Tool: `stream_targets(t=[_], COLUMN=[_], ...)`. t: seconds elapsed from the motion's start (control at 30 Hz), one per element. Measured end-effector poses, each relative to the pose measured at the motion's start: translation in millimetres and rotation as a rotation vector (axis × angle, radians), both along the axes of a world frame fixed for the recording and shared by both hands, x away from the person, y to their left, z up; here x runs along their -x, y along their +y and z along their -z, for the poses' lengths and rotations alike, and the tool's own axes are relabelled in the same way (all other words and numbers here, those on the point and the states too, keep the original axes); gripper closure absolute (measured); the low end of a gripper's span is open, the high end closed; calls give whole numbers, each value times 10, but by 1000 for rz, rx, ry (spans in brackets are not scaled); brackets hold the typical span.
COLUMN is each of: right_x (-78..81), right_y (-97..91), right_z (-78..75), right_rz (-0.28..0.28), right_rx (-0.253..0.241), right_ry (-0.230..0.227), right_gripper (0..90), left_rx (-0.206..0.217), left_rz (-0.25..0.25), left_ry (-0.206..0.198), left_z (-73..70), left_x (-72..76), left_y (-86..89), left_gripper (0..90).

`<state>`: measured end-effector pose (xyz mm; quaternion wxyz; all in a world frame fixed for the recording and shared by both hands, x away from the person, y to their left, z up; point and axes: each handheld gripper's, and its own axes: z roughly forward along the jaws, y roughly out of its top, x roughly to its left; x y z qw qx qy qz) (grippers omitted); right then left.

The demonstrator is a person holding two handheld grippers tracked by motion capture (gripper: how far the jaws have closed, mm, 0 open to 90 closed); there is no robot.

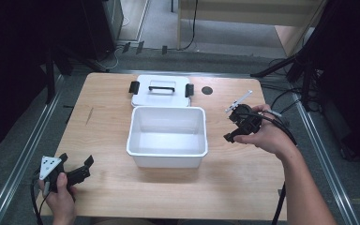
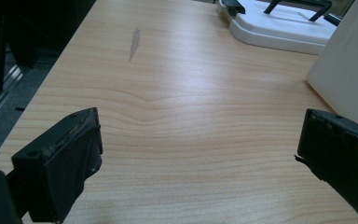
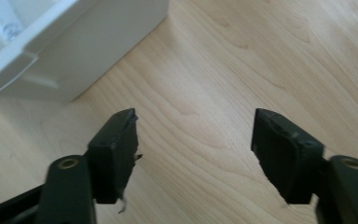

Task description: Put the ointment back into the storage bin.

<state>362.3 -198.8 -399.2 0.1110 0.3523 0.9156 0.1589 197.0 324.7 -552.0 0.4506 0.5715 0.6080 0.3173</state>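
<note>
Nearest the high camera, the left gripper [image 1: 77, 165] hovers with its jaws spread wide and empty over the front left corner of the wooden table [image 1: 108, 98], while the right gripper [image 1: 232, 129], also open and holding nothing, hangs just beside the right wall of the white box [image 1: 167, 159]. That box stands open at mid-table with its lid [image 1: 161, 93] lying flat just behind it, handle up, so the work looks to be at its start. Closing the box would call for reaching past it and gripping the lid's handle.
</note>
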Motion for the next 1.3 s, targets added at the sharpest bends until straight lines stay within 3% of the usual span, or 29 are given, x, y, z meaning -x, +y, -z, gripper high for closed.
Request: stream_targets(t=[0.07, 0.23, 0.37, 0.6, 0.73, 0.97, 1.3], right_x=[8, 47, 109, 256, 382, 601, 971], right_y=[-58, -201, -324, -533, -629, -800, -1046], right_z=[44, 167, 302, 613, 752, 956, 1182], right_rz=[71, 159, 247, 376, 406, 460, 481], right_rx=[-28, -117, -217, -313, -348, -422, -454], right_ry=[-45, -136, -216, -336, -408, -490, -515], right_gripper=[163, 0, 0, 0, 0, 26, 61], left_rx=[0, -3, -2, 0, -4, -6, -6], left_rz=[0, 1, -1, -1, 0, -1, -3], left_ry=[-1, -1, 0, 0, 1, 1, -2], left_z=[0, 0, -1, 0, -1, -1, -1], left_x=[0, 1, 2, 2, 3, 5, 6], left_y=[-1, 0, -2, -1, -2, -4, -6], left_gripper=[4, 5, 5, 5, 5, 4, 4])
